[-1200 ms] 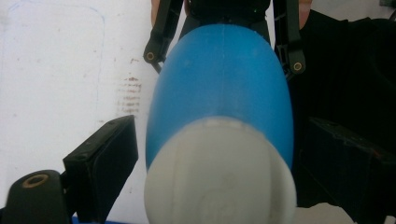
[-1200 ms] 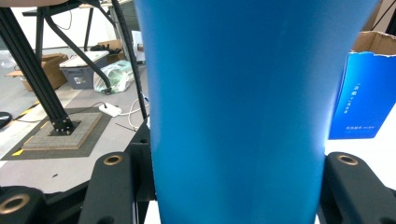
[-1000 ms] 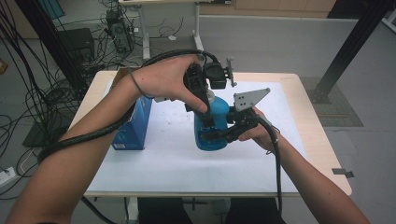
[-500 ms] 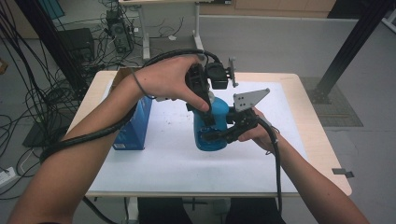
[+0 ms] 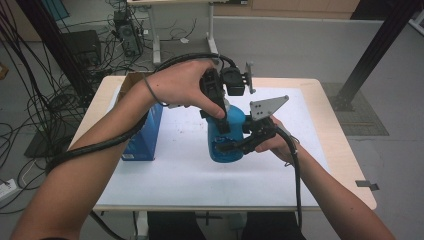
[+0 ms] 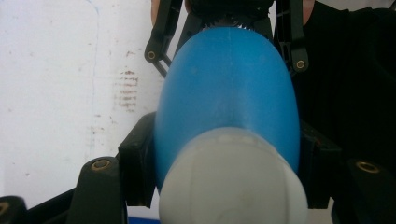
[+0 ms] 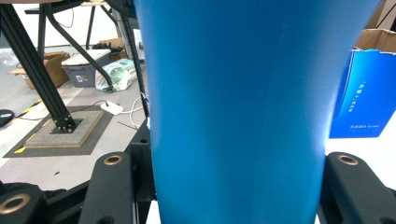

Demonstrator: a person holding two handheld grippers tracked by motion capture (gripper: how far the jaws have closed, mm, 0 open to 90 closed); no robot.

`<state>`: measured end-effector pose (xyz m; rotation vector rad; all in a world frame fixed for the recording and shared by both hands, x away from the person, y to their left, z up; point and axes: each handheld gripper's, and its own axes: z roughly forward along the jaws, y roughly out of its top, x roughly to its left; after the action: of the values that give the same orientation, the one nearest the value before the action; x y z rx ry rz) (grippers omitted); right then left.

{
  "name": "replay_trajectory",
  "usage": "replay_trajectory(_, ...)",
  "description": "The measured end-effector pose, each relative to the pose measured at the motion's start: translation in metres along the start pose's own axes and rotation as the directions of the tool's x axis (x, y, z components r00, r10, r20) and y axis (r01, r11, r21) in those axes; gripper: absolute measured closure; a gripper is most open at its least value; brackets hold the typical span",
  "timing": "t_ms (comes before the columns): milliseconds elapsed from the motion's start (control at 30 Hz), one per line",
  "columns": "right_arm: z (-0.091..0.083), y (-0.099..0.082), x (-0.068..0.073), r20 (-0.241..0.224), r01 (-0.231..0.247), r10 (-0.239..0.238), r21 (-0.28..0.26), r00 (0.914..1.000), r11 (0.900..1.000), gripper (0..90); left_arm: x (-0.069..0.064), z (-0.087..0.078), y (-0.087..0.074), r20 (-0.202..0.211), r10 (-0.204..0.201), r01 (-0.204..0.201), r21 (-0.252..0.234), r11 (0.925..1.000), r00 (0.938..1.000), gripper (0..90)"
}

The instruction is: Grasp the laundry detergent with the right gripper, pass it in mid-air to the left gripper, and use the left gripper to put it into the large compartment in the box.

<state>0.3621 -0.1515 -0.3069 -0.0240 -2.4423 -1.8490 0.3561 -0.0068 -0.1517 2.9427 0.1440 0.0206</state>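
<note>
Table [image 5: 310, 187]: light wooden top with a white sheet [image 5: 170, 175] laid across most of it, seen from above; faint smudges mark the sheet.

Blue box [image 5: 145, 135]: stands upright at the left part of the sheet, its cardboard flap open at the top. In the right gripper view it appears at the right edge, with small white print on its blue side [image 7: 362, 107]. It is well apart from the bottle.

Left gripper [image 5: 222, 120]: held by the person's left hand [image 5: 180, 85], which reaches across from the left; the gripper points down over the top of the bottle. Its jaws have just been closing and now sit pressed on the bottle's upper part, one on either side below the cap, as the left gripper view shows. A thick black cable trails back along the forearm.

Blue bottle [image 5: 226, 137]: stands upright near the middle of the sheet, to the right of the box. Smooth blue plastic body with a white cap [image 6: 231, 179], seen close in the left gripper view.

Right gripper [image 5: 231, 146]: held level by the right hand [image 5: 277, 142], coming in from the right. Its jaws are clamped around the bottle's lower body [image 7: 238, 116], one on each side. A grey three-cornered plate [image 5: 267, 106] stands on top of it.
</note>
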Motion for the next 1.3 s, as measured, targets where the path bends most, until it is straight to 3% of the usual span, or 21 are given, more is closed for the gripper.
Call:
replay_trajectory(533, 0.002, 0.0006, -0.0003, -0.007, 0.002, -0.002, 0.003, 1.0, 1.0, 43.9, 0.0002, -0.0002, 0.0001, 0.004, -0.026, 0.026, 0.015, 0.9995, 0.9997, 37.1)
replay_trajectory(1300, 0.0024, 0.0009, -0.0002, -0.005, 0.004, -0.004, 0.002, 1.0, 1.0, 44.0, -0.0001, -0.0006, 0.0008, 0.003, -0.026, 0.026, 0.024, 0.9994, 0.9997, 37.2)
